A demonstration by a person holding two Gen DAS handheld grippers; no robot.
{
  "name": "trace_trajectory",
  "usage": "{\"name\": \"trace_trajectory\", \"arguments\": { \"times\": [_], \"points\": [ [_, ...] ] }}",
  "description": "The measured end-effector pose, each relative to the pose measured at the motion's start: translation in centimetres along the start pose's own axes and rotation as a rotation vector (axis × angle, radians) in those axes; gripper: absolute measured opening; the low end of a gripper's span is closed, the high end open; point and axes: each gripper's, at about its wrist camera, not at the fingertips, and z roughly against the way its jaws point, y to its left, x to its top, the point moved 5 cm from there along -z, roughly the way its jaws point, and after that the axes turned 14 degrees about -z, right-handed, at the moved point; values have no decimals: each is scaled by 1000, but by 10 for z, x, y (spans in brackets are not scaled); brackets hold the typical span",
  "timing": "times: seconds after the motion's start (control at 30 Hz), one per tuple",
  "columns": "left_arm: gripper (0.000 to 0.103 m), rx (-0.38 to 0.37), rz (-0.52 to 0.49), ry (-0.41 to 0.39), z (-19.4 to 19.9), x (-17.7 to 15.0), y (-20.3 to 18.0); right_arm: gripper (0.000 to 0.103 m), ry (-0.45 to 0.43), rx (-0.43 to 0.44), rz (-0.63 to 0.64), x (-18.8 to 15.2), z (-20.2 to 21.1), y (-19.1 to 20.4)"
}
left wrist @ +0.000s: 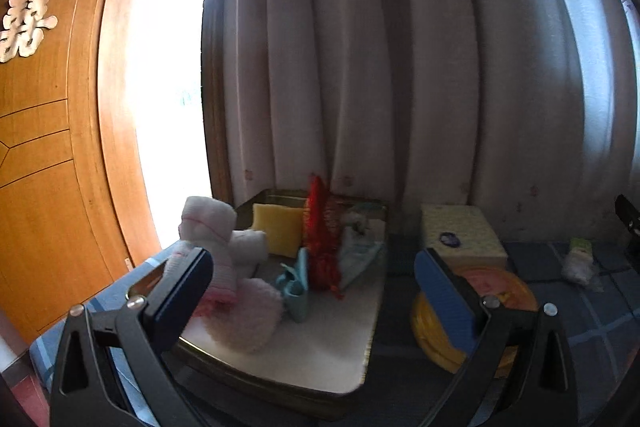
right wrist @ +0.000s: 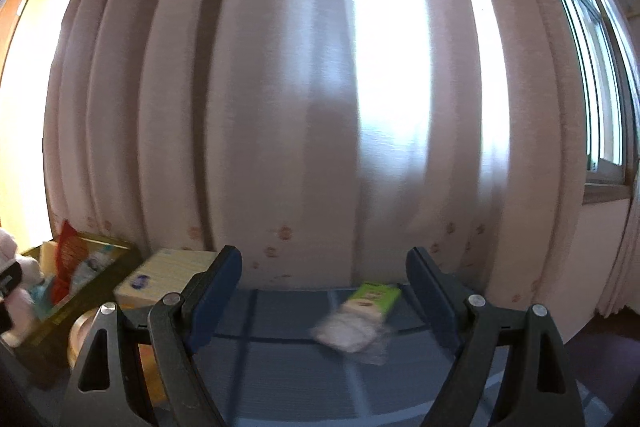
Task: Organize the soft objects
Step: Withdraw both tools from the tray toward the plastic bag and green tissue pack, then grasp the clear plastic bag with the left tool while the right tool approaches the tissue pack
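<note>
While the left claw [left wrist: 316,291] gapes wide over the tray [left wrist: 320,367], the right claw [right wrist: 324,291] stands wide, empty, before a packet [right wrist: 360,315].

Backlit glare, motion blur, fisheye warp

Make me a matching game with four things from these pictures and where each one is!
Things:
1. yellow sponge
2. red tassel
3. small packet
4. patterned box

Places:
A. lying alone on the blue checked cloth, ahead of the right gripper
B. standing up in the middle of the tray
C. leaning at the back of the tray
D. outside the tray, behind the yellow round tin

Pairs: 1-C, 2-B, 3-A, 4-D
</note>
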Motion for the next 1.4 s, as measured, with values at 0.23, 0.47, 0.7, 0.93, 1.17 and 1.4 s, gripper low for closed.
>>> {"name": "trace_trajectory", "arguments": {
  "times": [0.23,0.47,0.7,0.93,1.17,1.4],
  "points": [
    [102,-99,-52,-38,13,9,-41,86,-5,-81,24,10,-11,-47],
    [102,-183,-116,-58,22,18,-87,86,14,-132,35,17,-26,-88],
    [102,-284,-216,-87,30,26,-143,86,65,-164,-34,20,-42,-124],
    [101,-428,-352,-118,36,41,-223,86,92,-218,-122,21,-48,-149],
    [89,-556,-400,29,-5,51,-290,86,81,-222,-113,22,-47,-149],
    [82,-623,-405,222,-45,44,-328,86,103,-229,-129,21,-51,-151]
  ]
}}
